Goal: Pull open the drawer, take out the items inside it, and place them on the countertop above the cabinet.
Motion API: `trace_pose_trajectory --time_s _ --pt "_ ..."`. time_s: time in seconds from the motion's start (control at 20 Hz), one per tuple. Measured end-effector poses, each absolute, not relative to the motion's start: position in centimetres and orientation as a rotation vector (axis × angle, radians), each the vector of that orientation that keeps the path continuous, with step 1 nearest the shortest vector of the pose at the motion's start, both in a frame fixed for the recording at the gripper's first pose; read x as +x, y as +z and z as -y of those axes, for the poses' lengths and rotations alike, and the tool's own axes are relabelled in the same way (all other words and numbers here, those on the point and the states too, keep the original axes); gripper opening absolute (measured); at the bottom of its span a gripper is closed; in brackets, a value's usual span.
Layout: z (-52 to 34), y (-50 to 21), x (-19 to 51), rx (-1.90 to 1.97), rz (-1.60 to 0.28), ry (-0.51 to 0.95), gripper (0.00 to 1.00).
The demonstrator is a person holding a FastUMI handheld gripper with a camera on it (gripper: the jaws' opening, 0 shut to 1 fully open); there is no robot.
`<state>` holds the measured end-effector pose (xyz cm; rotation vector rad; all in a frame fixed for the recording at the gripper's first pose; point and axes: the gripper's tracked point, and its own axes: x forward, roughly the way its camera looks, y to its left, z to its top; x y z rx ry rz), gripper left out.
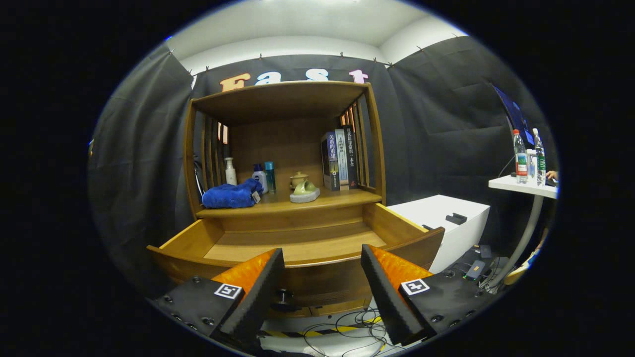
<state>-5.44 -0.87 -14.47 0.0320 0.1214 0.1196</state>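
The brown wooden cabinet [283, 148] stands against the booth wall, with its wide brown wooden drawer [297, 245] pulled fully out toward the camera. The visible part of the drawer floor is bare wood; whether anything lies behind the front panel, close to the fingers, cannot be told. Above the drawer, the brown wooden countertop [342, 197] carries, in order of size, a row of 3 upright books [340, 161], a crumpled blue cloth [232, 194], a white pump bottle [230, 172], a teal-capped bottle [269, 176], a white bottle with a blue top [259, 178] and a pale green ceramic teapot on a grey saucer [304, 191]. The gripper [322, 277], with 2 black ribbed fingers [258, 290] backed in orange, is spread wide and holds nothing, hovering just in front of the drawer's front panel, whose small dark knob [284, 296] lies between the fingers. The step in hand appears to be checking the drawer: the fingers should be tipped over the front edge to inspect the near floor, kept wide, before any grasp is attempted.
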Motion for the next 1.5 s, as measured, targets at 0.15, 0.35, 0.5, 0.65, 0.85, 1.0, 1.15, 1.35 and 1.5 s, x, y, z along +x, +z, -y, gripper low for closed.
trace_pose_trajectory --time_s 0.15,0.35,0.5,0.65,0.85,1.0,1.15,1.35,1.5 --pt "0.7 -16.0 -4.9 0.015 -0.143 0.131 1.0" --pt "-0.1 -17.9 -4.6 -0.009 -0.181 0.159 1.0" --pt "-0.2 -19.0 -4.2 -0.019 -0.207 0.166 1.0" --pt "-0.7 -19.1 -3.8 -0.015 -0.211 0.179 1.0" --pt "-0.9 -19.0 -3.3 -0.022 -0.206 0.178 0.99" --pt "-0.8 -18.9 -2.7 -0.004 -0.209 0.175 0.99" --pt "-0.4 -18.6 -1.8 -0.017 -0.21 0.157 0.98" --pt "-0.4 -18.5 -1.2 -0.008 -0.211 0.166 0.97" --pt "-0.6 -18.4 -0.6 -0.012 -0.211 0.161 0.97"
